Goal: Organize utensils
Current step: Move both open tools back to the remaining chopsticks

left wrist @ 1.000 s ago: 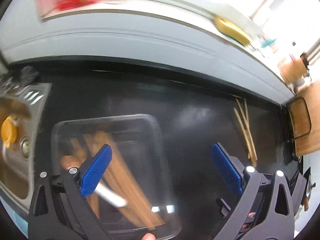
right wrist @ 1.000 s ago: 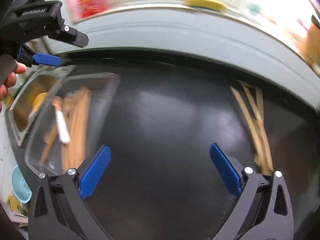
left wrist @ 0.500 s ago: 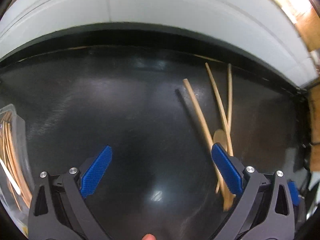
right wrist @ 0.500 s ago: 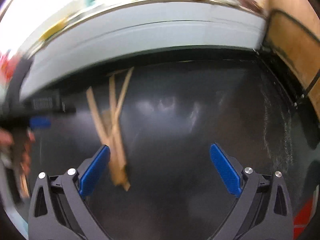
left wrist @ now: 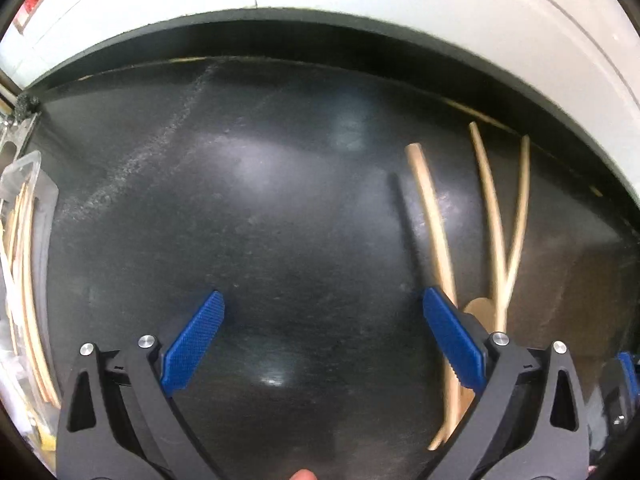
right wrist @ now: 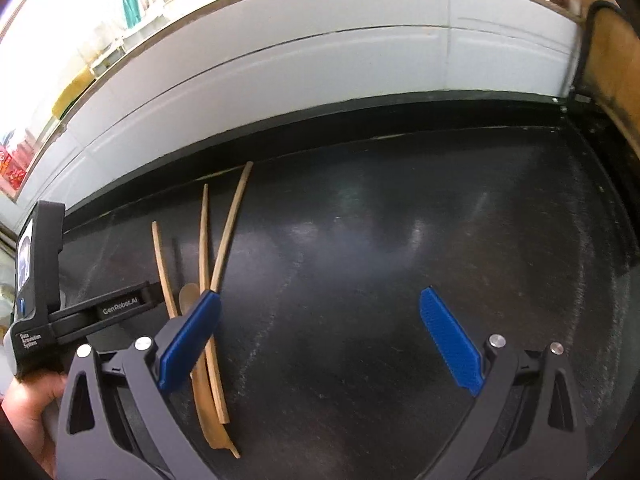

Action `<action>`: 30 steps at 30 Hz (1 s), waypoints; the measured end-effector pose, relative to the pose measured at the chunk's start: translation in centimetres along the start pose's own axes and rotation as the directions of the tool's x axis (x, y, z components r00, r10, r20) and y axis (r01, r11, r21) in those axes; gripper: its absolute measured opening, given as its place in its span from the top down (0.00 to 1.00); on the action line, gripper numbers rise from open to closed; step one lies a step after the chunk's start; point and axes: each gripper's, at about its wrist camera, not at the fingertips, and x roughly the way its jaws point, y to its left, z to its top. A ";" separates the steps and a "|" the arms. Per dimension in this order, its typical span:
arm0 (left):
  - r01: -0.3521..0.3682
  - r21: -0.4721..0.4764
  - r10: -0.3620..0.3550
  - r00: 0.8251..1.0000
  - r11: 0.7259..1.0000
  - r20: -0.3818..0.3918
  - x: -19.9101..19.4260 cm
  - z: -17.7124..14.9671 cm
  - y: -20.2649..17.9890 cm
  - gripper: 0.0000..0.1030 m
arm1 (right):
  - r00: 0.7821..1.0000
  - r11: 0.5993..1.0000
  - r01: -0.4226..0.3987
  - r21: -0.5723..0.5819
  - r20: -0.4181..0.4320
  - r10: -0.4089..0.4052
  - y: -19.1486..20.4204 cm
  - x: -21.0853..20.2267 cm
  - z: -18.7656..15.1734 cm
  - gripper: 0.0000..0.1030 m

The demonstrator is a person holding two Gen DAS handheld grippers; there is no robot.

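Just a glossy black countertop with scuffs and light glare, backed by a white tiled wall, plus a wooden board with a dark frame at the far right and a cluttered sunlit ledge above.

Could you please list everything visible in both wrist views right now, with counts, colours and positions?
Wooden utensils: a loose bundle, exact count unclear, tan, lying crossed on the counter near the back wall.
Clear container: one, transparent, holding more tan sticks, at the far left edge of the left wrist view.
Counter: one, black, glossy.
Back wall: white, behind the counter.
Wooden board: one, tan with a dark rim, upright at the far right.
Left gripper: black with blue pads, jaws open, nothing held.
Right gripper: same colours, jaws open, nothing held.
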 end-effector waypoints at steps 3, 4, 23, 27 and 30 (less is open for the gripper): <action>0.014 0.004 -0.014 1.000 1.000 0.015 -0.5 0.1 -0.4 0.06 | 1.000 1.000 -0.011 0.002 -0.002 0.011 -0.1 0.1 0.3 0.06; 0.016 0.003 -0.016 1.000 1.000 0.019 -0.6 0.3 -0.1 0.06 | 1.000 1.000 -0.013 0.005 -0.002 0.013 -0.3 0.2 0.4 0.06; 0.039 0.047 -0.040 0.999 0.998 0.017 -2.1 -0.3 -0.9 0.06 | 1.000 0.996 -0.026 0.090 0.004 0.026 -1.1 1.0 2.7 0.06; 0.023 0.062 -0.023 1.000 0.998 0.013 -1.6 -0.6 -1.4 0.06 | 1.000 0.992 -0.012 0.127 -0.014 0.014 -0.5 1.8 3.2 0.06; 0.023 0.069 -0.025 0.999 0.997 0.021 -1.7 -0.6 -1.8 0.06 | 0.999 0.988 -0.011 0.153 -0.031 0.016 -0.2 2.5 3.6 0.06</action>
